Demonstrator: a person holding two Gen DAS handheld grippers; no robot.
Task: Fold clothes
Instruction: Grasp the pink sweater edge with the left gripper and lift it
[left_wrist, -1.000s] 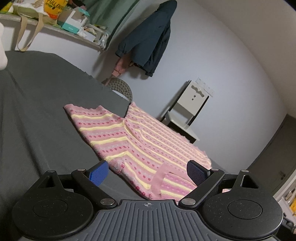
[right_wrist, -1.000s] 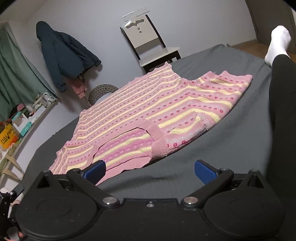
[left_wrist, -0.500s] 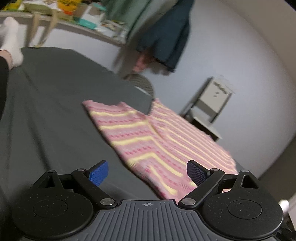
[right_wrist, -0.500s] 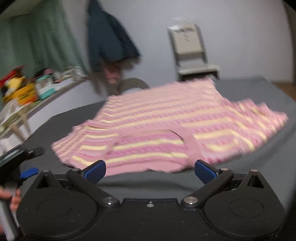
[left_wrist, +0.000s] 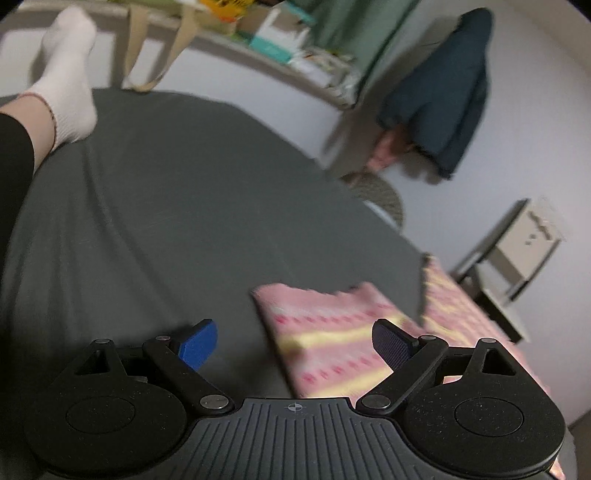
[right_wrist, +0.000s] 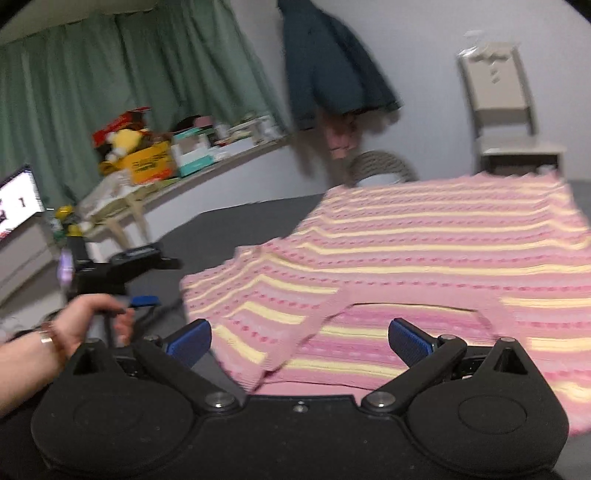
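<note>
Dark grey bedsheet (left_wrist: 177, 221) stretches out under us, wrinkled toward the left, with a white-socked foot (left_wrist: 68, 74) resting at its far edge. Beyond it we see a long shelf (right_wrist: 207, 162) crowded with boxes, a yellow cardboard box (right_wrist: 151, 162) among them with a yellow plush toy on top, all in front of green curtains (right_wrist: 110, 81). On the pale wall hangs a dark blue jacket (right_wrist: 332, 66), with a beige chair (right_wrist: 506, 110) to its right. Our pink knitted sweater with yellow stripes (right_wrist: 424, 266) lies flat on the sheet, neckline nearest us. Our right tool (right_wrist: 299, 341) hovers over that neckline, blue pads spread wide, gripping nothing. Our left tool (left_wrist: 295, 341), held in a hand (right_wrist: 85, 325), is likewise spread and empty beside the sleeve.
</note>
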